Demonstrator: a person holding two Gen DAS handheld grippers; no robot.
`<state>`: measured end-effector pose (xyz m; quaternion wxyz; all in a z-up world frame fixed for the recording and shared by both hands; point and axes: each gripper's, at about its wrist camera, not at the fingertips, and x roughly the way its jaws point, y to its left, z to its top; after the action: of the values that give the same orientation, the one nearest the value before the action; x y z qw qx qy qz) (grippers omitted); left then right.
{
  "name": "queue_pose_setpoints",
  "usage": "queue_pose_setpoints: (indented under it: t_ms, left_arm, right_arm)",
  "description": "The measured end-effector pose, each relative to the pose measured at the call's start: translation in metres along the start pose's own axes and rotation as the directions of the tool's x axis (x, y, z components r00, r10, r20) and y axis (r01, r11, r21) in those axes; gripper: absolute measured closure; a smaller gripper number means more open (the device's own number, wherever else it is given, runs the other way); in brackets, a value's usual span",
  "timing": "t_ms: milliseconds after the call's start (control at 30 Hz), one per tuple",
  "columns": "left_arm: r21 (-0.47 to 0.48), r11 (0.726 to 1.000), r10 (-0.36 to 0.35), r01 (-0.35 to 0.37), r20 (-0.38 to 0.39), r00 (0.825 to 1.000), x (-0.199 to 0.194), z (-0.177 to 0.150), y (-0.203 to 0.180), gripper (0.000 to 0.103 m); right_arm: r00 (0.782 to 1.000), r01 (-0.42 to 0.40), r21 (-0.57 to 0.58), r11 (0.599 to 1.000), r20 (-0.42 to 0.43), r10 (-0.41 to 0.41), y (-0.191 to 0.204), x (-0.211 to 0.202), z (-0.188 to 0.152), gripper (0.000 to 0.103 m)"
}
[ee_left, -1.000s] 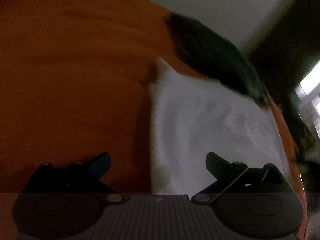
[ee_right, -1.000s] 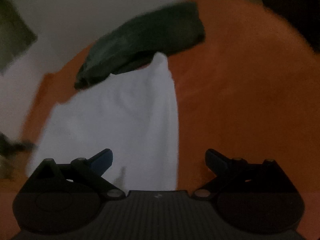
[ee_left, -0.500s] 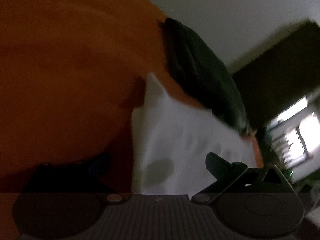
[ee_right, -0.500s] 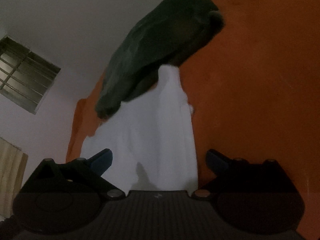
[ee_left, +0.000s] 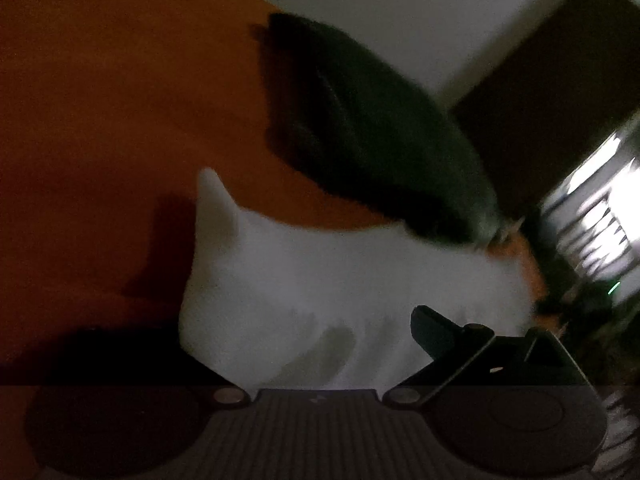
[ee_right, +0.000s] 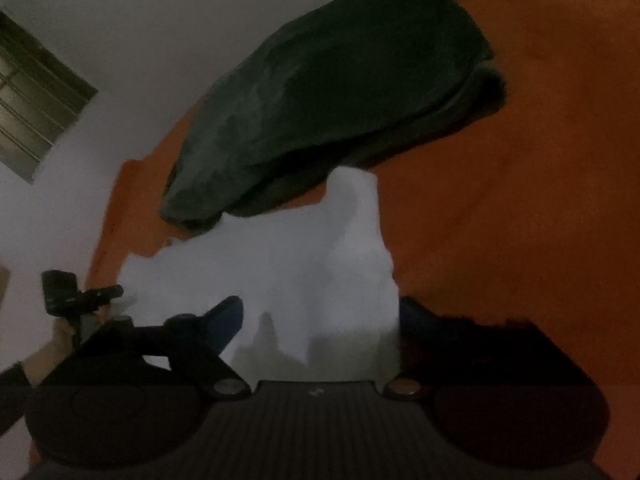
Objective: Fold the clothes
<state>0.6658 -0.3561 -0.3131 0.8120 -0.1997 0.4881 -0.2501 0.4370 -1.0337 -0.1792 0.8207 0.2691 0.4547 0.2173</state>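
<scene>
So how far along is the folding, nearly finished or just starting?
Partway, it seems. A dark green garment already lies in a folded-looking bundle on the orange surface. In hand is the white garment: the left gripper and right gripper are both open right at its near edge, neither clamped on it. It lies mostly spread out, one corner sticking up, so its folds are left to do.

I see a dim room: an orange surface fills most of both views, a plain pale wall sits behind it, a barred window at upper left, and blurred bright light at right
</scene>
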Motion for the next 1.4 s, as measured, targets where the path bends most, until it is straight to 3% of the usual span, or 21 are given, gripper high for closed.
queue_pose_setpoints:
  t_ms: [67, 133, 200, 367, 467, 600, 733, 800, 833, 1033, 1200, 1267, 1300, 1333, 1367, 1400]
  left_arm:
    - [0.016, 0.997, 0.074, -0.073, -0.036, 0.997, 0.003, 0.0, -0.01, 0.001]
    - [0.034, 0.989, 0.147, -0.145, -0.07, 0.987, 0.007, 0.001, -0.021, 0.001]
    - [0.055, 0.975, 0.22, -0.216, -0.103, 0.97, 0.01, 0.001, -0.031, 0.001]
    - [0.115, 0.919, 0.393, -0.377, -0.177, 0.903, 0.018, 0.002, -0.056, 0.0]
    - [0.12, 0.915, 0.404, -0.386, -0.226, 0.886, 0.018, 0.003, -0.058, 0.0]
    - [0.119, 0.934, 0.357, -0.338, -0.251, 0.9, 0.007, -0.005, -0.049, 0.0]
    - [0.078, 0.968, 0.251, -0.239, -0.25, 0.935, 0.001, -0.003, -0.031, 0.001]
    - [0.054, 0.986, 0.165, -0.156, -0.232, 0.959, -0.001, 0.004, -0.024, 0.001]
    - [0.066, 0.989, 0.141, -0.129, -0.235, 0.962, 0.0, 0.009, -0.021, 0.001]
    - [0.069, 0.997, 0.04, -0.024, -0.251, 0.967, 0.02, 0.031, -0.012, 0.001]
    - [0.216, 0.974, 0.13, -0.069, -0.284, 0.95, 0.032, 0.023, -0.035, 0.001]
    - [0.207, 0.977, 0.104, -0.044, -0.29, 0.951, 0.029, 0.022, -0.035, 0.002]
    - [0.158, 0.987, 0.053, -0.008, -0.282, 0.958, 0.024, 0.023, -0.029, 0.002]
    - [0.104, 0.994, -0.002, 0.031, -0.268, 0.963, 0.019, 0.026, -0.022, 0.002]
    - [0.057, 0.996, -0.054, 0.07, -0.253, 0.966, 0.016, 0.028, -0.016, 0.007]
    - [0.042, 0.993, -0.093, 0.106, -0.243, 0.966, 0.016, 0.028, -0.013, 0.014]
  right_arm:
    - [0.992, 0.119, -0.014, 0.993, -0.035, -0.12, 0.012, -0.012, -0.004, 0.02]
    - [0.969, 0.235, -0.057, 0.97, -0.069, -0.239, 0.027, -0.021, -0.008, 0.027]
    - [0.942, 0.327, -0.092, 0.941, -0.048, -0.332, 0.047, -0.03, -0.009, 0.035]
    - [0.944, 0.327, -0.031, 0.944, -0.032, -0.328, 0.08, -0.054, 0.005, 0.036]
    - [0.94, 0.331, -0.071, 0.941, -0.057, -0.335, 0.085, -0.061, 0.018, 0.035]
    - [0.948, 0.297, -0.111, 0.948, -0.085, -0.307, 0.075, -0.049, 0.043, 0.033]
    - [0.976, 0.173, -0.121, 0.978, -0.109, -0.186, 0.028, -0.021, 0.065, 0.033]
    - [0.979, 0.11, -0.125, 0.986, -0.155, -0.129, 0.006, -0.006, 0.066, 0.033]
    - [0.979, 0.086, -0.129, 0.988, -0.174, -0.108, -0.002, 0.0, 0.065, 0.033]
    - [0.977, -0.12, -0.086, 0.989, -0.187, 0.102, -0.025, 0.027, 0.06, 0.033]
    - [0.962, -0.223, 0.004, 0.975, -0.157, 0.221, -0.025, 0.056, 0.067, 0.028]
    - [0.955, -0.256, 0.058, 0.965, -0.137, 0.262, -0.03, 0.063, 0.068, 0.028]
    - [0.954, -0.26, 0.064, 0.963, -0.135, 0.267, -0.031, 0.063, 0.068, 0.028]
    - [0.953, -0.264, 0.069, 0.962, -0.133, 0.271, -0.033, 0.063, 0.067, 0.035]
    - [0.96, -0.233, 0.055, 0.971, -0.143, 0.239, -0.033, 0.06, 0.067, 0.061]
    - [0.967, -0.202, 0.041, 0.978, -0.151, 0.206, -0.034, 0.058, 0.067, 0.076]
